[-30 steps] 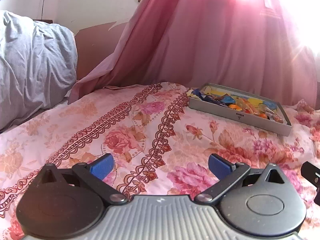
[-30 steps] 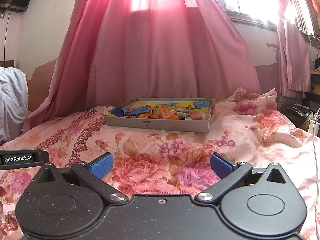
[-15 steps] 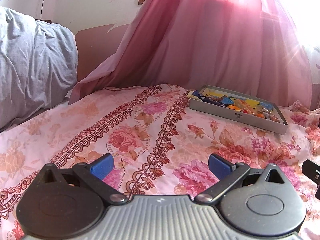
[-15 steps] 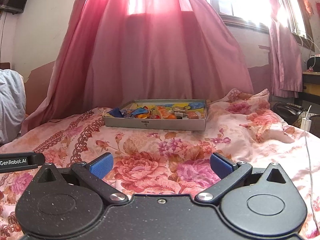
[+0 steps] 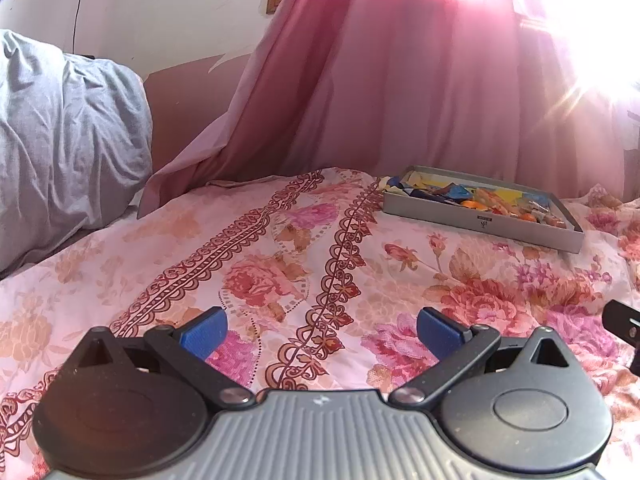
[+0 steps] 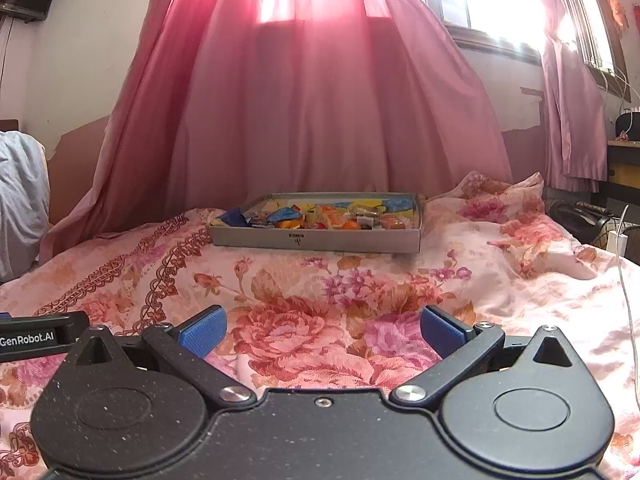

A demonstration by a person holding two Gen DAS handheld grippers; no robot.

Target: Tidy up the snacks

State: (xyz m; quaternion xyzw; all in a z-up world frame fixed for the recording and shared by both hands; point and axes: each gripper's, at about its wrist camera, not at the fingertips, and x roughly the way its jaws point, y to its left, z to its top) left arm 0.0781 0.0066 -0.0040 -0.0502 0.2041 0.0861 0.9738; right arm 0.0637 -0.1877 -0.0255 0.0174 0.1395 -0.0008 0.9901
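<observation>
Item: snacks (image 6: 320,216), heaped in a grey tray (image 6: 316,242) on the bedspread (image 6: 304,300) by the curtain (image 6: 312,100), well ahead of us. Left gripper (image 5: 318,330) and right gripper (image 6: 320,330): both spread wide, empty, held low and clear. We judge sorting either pending or finished.

A bed (image 6: 500,280) covered by a pink flowered sheet (image 5: 280,264) carries a shallow grey tray (image 6: 316,239) of mixed snacks (image 6: 328,216) near its far edge and a rumpled grey blanket (image 5: 60,140) at the left.
</observation>
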